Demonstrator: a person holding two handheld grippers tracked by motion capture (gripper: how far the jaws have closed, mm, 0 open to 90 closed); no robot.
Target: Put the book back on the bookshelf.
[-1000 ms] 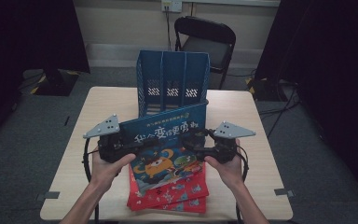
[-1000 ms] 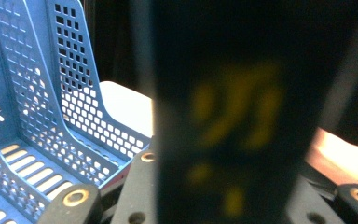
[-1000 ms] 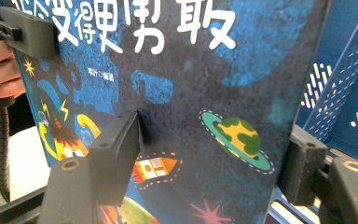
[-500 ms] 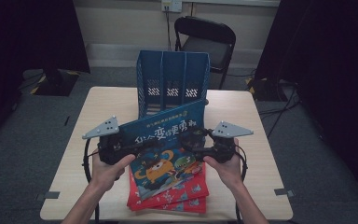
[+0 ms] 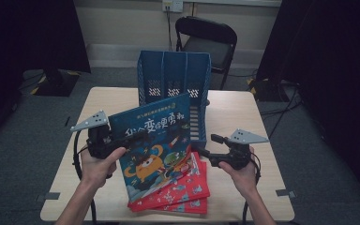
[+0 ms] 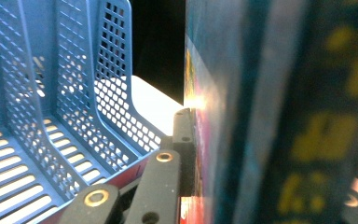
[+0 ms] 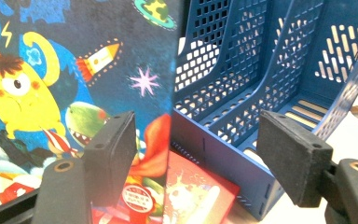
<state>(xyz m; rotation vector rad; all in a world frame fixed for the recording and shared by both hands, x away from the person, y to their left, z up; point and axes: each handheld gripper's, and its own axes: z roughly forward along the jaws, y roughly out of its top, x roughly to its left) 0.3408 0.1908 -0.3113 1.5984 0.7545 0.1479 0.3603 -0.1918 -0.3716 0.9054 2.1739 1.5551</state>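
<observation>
A blue picture book [image 5: 154, 145] with a yellow monster on its cover stands tilted over a stack of red books [image 5: 180, 194]. My left gripper [image 5: 138, 137] is shut on the book's left edge. In the left gripper view the book [image 6: 270, 93] runs edge-on past a black finger [image 6: 182, 140] pressed against it. My right gripper [image 5: 209, 146] hangs open just right of the book and touches nothing. Its pads [image 7: 114, 149] stand wide apart, the book cover [image 7: 51, 70] to their left and the blue file rack [image 7: 270, 70] ahead.
The blue three-slot file rack [image 5: 173, 84] stands at the back middle of the wooden table [image 5: 234, 112], close behind the book. A black folding chair [image 5: 206, 42] sits beyond the table. Bare tabletop lies on the far right and far left.
My right gripper has come off the book's right edge and moved to the right and a little down. The left gripper keeps its hold, and the book now leans from that side alone.
</observation>
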